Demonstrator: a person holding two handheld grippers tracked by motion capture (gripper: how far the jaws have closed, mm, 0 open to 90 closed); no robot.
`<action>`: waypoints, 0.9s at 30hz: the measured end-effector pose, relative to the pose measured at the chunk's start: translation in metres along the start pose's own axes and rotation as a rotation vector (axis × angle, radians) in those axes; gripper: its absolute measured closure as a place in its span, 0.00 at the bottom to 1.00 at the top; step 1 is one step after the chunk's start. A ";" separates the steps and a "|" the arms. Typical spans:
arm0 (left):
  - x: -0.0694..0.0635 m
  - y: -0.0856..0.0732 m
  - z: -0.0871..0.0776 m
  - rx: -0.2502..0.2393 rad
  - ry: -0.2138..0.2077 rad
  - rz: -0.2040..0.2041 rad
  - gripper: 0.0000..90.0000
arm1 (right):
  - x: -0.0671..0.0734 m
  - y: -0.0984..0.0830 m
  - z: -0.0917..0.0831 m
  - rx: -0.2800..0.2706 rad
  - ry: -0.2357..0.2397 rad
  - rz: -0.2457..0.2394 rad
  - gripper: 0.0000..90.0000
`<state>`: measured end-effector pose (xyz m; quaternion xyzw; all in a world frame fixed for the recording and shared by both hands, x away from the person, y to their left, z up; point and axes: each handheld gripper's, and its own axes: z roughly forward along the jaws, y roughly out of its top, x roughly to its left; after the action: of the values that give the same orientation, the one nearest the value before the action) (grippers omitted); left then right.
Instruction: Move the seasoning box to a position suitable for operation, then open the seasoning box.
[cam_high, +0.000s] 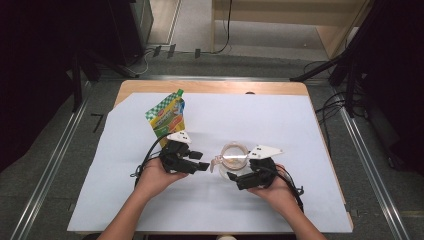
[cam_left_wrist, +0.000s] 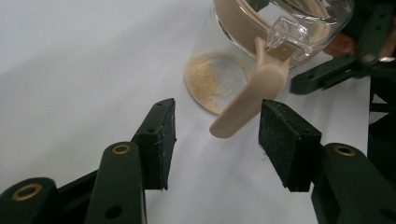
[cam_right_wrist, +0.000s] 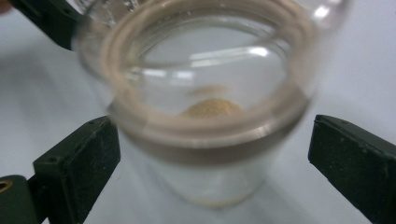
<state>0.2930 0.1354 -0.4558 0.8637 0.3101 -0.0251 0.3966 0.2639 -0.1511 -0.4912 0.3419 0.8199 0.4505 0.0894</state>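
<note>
- Left gripper (cam_left_wrist: 215, 123): jaws part open, straddling the beige flat rubber pull-tab (cam_left_wrist: 254, 95) of the jar's seal; left pad clearly apart from it, right pad just beside it, no pinch visible.
- Right gripper (cam_right_wrist: 212, 154): jaws spread wide either side of the clear glass jar (cam_right_wrist: 205, 140), below the rim; pads not pressing the glass, so not a grip yet.
- Step in hand, by judgement: lining up on the jar, right side to steady the body, left side to take the tab.
- Next move calls for: closing right jaws on the glass wall first, then closing left jaws squarely on the tab's flat faces. Tab hangs at a slant, so likely slips out if pinched near its tip.
- Jar location: upright on white paper sheet (cam_high: 300, 150) near table middle, between the two grippers, mouth open in high view (cam_high: 234, 156).
- Jar look: short, transparent, beige rubber ring (cam_right_wrist: 154, 126) around the mouth, thin patch of tan powder (cam_left_wrist: 212, 81) on the bottom, otherwise near empty. Clear glass lug (cam_left_wrist: 287, 32) sits above the tab.
- Further out: green-yellow printed stand-up pouch (cam_high: 167, 116) standing behind the left gripper, well apart from the jar.
</note>
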 end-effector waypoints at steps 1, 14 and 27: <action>0.000 0.000 0.000 -0.001 0.000 0.004 0.53 | -0.001 -0.002 -0.005 -0.007 0.022 0.014 0.03; 0.001 0.003 0.008 0.019 0.047 0.005 0.64 | 0.005 -0.012 -0.045 -0.006 0.075 -0.021 0.53; 0.002 0.010 0.022 0.027 0.011 0.022 0.94 | 0.005 -0.009 -0.042 -0.003 0.122 0.013 1.00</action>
<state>0.3043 0.1160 -0.4648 0.8725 0.3024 -0.0204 0.3832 0.2368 -0.1792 -0.4729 0.3190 0.8208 0.4723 0.0370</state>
